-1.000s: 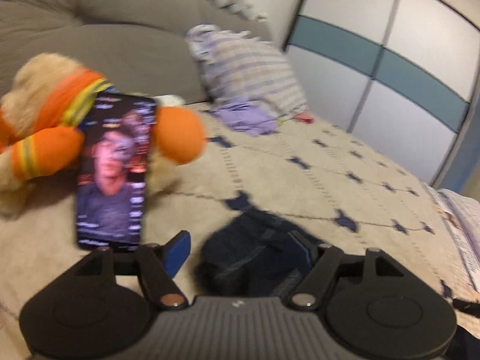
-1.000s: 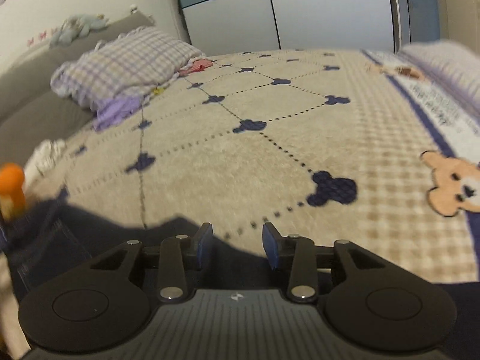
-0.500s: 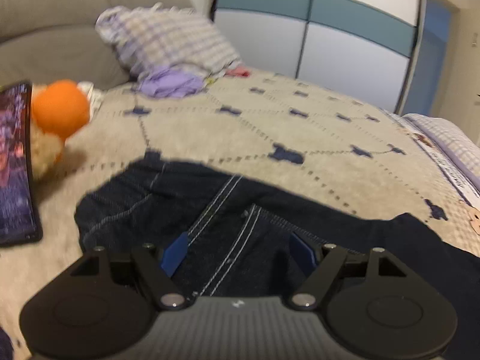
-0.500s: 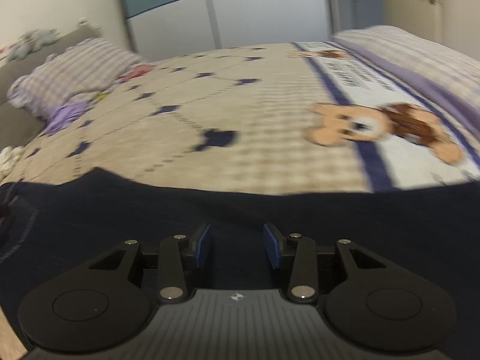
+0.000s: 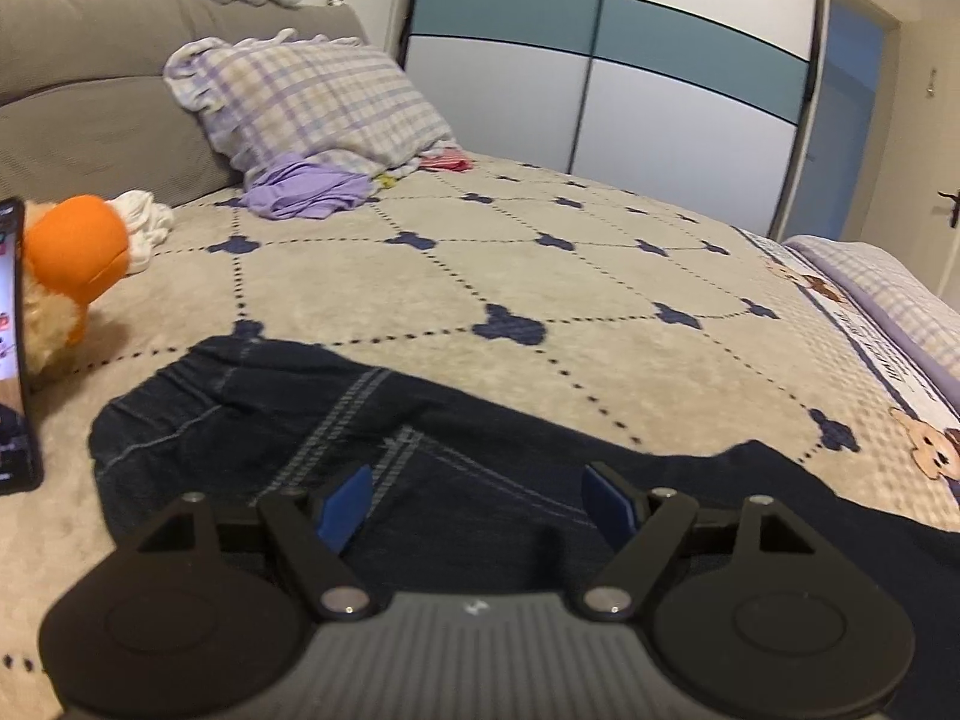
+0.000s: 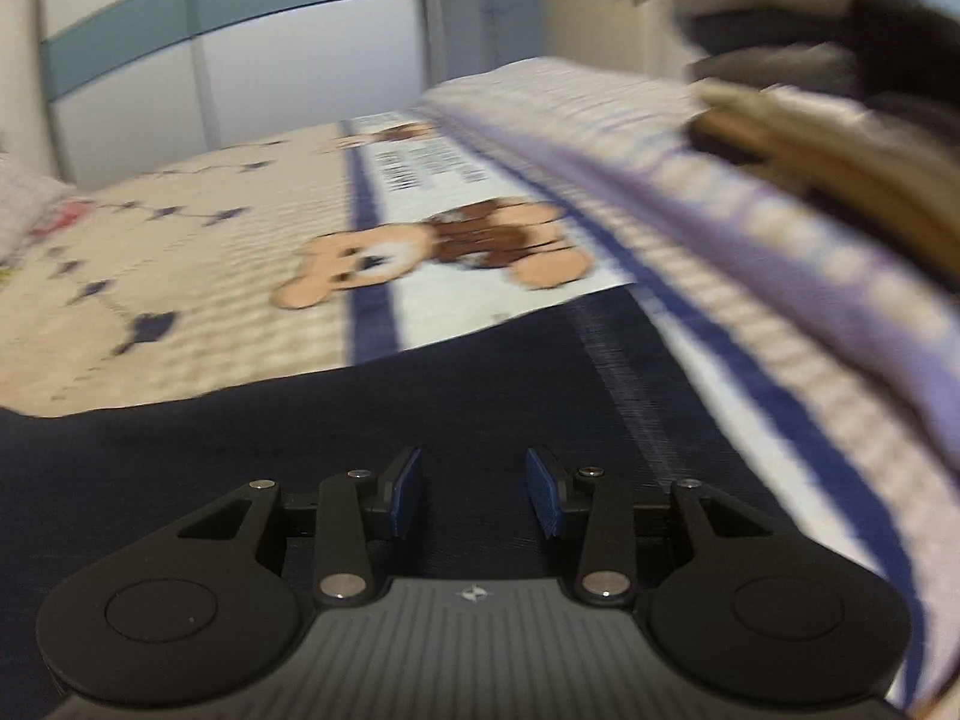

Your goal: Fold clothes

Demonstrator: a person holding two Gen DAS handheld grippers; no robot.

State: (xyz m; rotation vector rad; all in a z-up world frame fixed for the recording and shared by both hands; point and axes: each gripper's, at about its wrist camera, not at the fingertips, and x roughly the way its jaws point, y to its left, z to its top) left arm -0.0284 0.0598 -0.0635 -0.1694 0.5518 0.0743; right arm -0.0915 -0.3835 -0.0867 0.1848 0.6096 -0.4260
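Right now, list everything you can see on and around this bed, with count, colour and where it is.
jeans: one, dark blue, spread across the near bed
bedspread: one, beige with navy motifs, covers the bed
pillow: one, lilac plaid, against the grey headboard
purple garment: one, crumpled before the pillow
plush toy: one, orange and tan, far left
phone: one, black, screen lit, propped at the plush
wardrobe: one, white with teal band, behind the bed
clothes stack: blurred, grey and tan, right edge
left gripper: black, blue pads, open over the jeans
right gripper: black, blue pads, open over the jeans

Bare bedspread (image 5: 600, 300) beyond jeans (image 5: 420, 480); plush toy (image 5: 72, 264) leftward.
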